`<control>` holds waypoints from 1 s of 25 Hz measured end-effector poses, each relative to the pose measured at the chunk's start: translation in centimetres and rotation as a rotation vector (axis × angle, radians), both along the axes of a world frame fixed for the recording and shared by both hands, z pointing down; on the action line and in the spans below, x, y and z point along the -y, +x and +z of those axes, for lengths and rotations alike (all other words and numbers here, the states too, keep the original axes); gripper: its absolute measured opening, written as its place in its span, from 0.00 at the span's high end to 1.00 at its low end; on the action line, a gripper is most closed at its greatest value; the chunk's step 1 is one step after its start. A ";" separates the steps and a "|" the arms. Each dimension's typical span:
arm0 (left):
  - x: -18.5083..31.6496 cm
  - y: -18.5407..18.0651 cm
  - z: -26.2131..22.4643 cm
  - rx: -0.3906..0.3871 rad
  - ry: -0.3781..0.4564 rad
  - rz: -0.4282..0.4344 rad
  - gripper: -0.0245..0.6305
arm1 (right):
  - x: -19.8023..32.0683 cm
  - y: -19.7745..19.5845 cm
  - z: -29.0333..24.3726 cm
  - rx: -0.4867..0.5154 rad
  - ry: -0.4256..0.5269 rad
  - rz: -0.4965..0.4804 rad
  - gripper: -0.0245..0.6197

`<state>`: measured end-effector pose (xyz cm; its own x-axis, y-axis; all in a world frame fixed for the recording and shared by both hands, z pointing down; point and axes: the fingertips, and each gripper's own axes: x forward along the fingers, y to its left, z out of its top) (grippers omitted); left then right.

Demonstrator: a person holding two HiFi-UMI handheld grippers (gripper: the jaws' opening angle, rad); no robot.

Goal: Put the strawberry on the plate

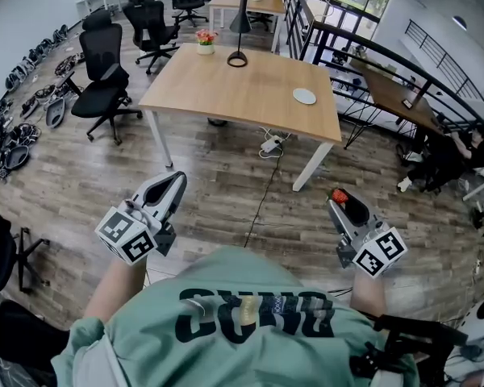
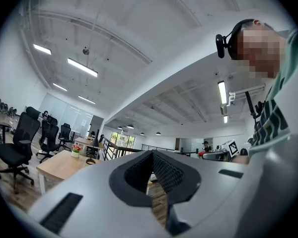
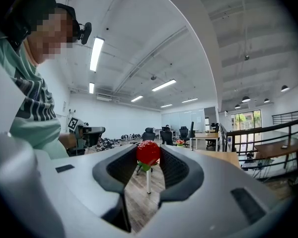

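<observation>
The strawberry (image 1: pixel 339 195), pinched by the right gripper (image 3: pixel 148 157) while the left gripper (image 2: pixel 152 153) is pressed together, should be carried steadily to the plate (image 1: pixel 304 96).

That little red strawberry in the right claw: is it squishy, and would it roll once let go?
The small red strawberry holds its round shape between the ribbed pads of the right claw, so probably fairly firm and light. Its rounded body may roll a little on the flat white plate.
</observation>
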<state>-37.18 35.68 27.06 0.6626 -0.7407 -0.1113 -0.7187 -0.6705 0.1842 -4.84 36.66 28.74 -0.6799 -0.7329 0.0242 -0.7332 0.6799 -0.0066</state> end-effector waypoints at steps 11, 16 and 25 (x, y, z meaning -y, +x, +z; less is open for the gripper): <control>0.4 3.4 0.1 0.024 -0.003 0.029 0.96 | 0.2 3.5 1.1 0.053 -0.025 0.030 0.74; 0.1 6.0 0.1 0.050 -0.007 0.034 0.96 | -0.2 5.9 2.0 0.082 -0.033 0.031 0.73; -0.6 10.2 -0.2 0.084 -0.013 0.033 0.96 | -0.7 9.6 2.6 0.116 -0.034 0.009 0.73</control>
